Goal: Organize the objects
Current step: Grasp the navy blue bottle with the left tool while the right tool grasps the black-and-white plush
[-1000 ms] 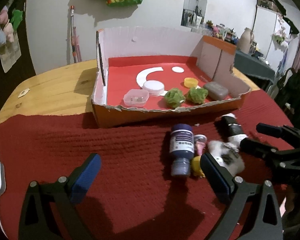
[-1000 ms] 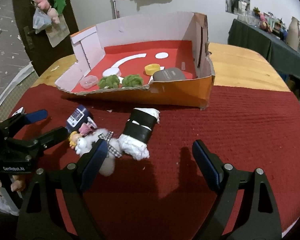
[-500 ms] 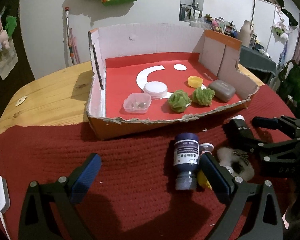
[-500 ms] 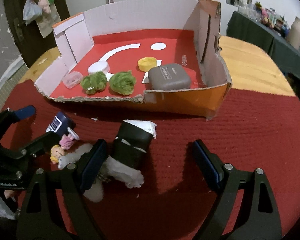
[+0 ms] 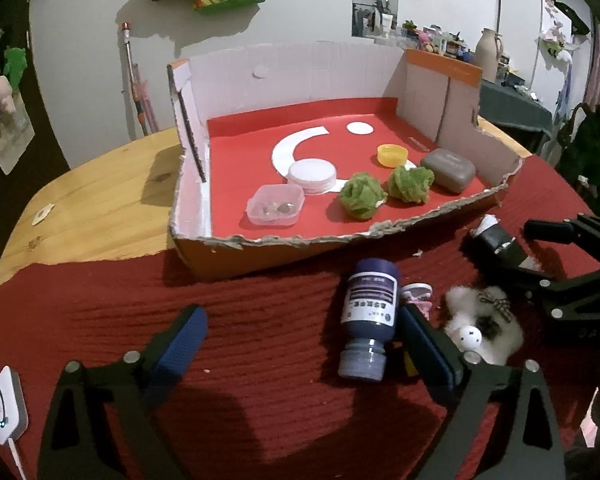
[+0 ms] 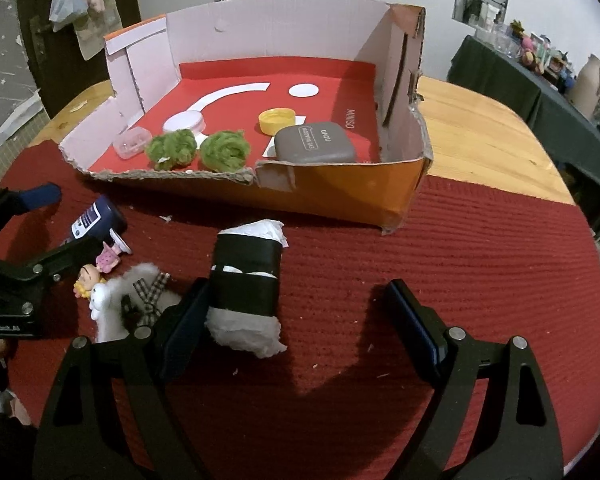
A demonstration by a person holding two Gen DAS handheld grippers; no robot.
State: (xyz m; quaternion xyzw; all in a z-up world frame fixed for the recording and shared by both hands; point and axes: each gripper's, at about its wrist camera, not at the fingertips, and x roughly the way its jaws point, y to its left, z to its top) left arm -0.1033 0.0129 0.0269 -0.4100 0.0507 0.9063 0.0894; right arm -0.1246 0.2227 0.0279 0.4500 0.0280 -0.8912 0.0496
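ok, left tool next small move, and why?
Probably keep closing the left tool on the dark blue bottle. Its jaws are closing, and the bottle lies on the red cloth between the pads, close to the right-hand one, not yet pinched. The cardboard box just behind holds the sorted items, so a firm grip should come before any lift toward it.

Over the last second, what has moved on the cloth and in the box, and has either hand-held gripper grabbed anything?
Both views have closed in on the box. The left hand-held gripper is closing, with the blue bottle beside its right finger, not gripped. The right hand-held gripper stays open beside the black-wrapped bundle. Nothing taken or released; the objects lie as before.
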